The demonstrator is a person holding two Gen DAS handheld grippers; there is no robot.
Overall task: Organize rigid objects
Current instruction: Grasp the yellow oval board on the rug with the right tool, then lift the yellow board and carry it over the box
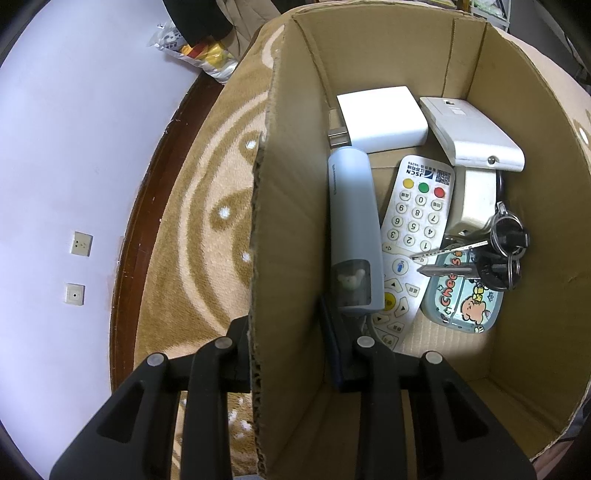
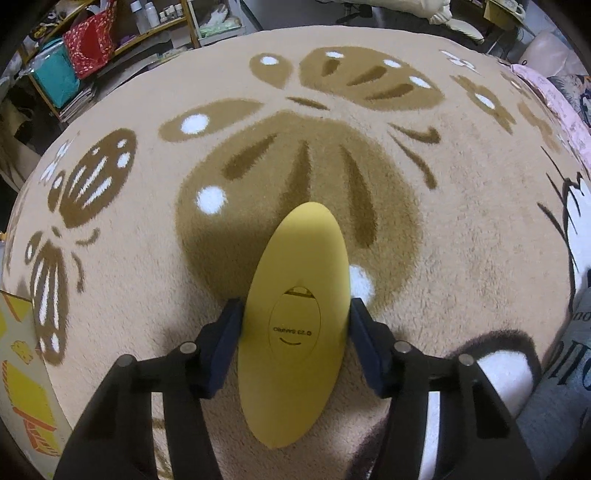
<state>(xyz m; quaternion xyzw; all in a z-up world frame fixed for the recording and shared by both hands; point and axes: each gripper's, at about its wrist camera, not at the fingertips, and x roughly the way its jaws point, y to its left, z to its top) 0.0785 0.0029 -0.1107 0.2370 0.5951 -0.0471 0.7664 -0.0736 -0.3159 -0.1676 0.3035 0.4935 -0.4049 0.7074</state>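
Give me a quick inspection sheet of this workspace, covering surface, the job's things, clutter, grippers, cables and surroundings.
Surface: tan patterned carpet.
Job's things: cardboard box holds remote, keys, white adapter; yellow oval case on carpet.
Clutter: plastic bag by the wall.
Grippers: left gripper clamps the box's wall; right gripper brackets the case, pads at its sides.
Cables: nothing seen.
Surroundings: shelves, wall sockets.

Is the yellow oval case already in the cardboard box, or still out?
Out. The yellow oval case lies on the carpet, between the right gripper's fingers.
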